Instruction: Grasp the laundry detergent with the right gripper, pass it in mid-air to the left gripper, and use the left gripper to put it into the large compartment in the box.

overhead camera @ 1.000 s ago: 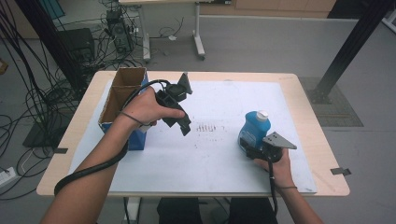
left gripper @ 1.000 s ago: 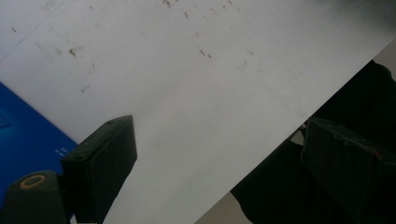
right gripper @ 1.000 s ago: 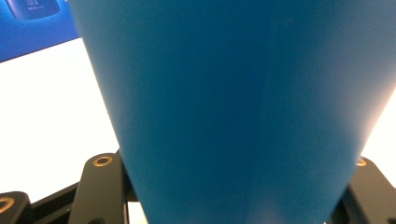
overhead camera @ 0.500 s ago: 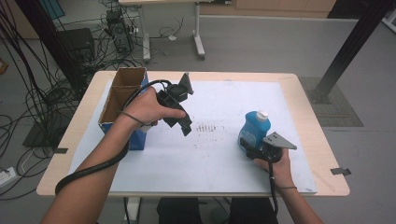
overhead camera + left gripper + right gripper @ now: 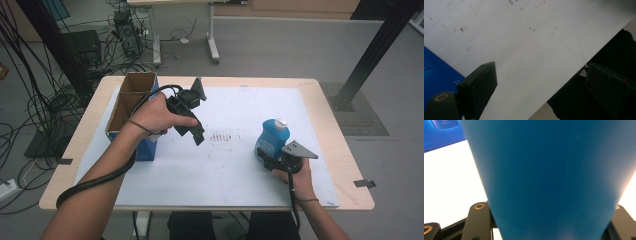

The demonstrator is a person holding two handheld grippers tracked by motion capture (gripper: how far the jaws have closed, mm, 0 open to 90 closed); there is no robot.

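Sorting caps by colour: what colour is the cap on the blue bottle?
White, on the blue plastic bottle; clearest in the high view.

Bottle (image 5: 272, 138) blue, cap white; box (image 5: 131, 116) blue outside, brown inside; mat (image 5: 240, 165) white.

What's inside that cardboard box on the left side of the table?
The open cardboard box has a divider splitting it into two compartments. What shows of both is bare brown cardboard, with nothing visible inside. The bottom of the nearer compartment is covered by the person's left hand and the box's own walls.
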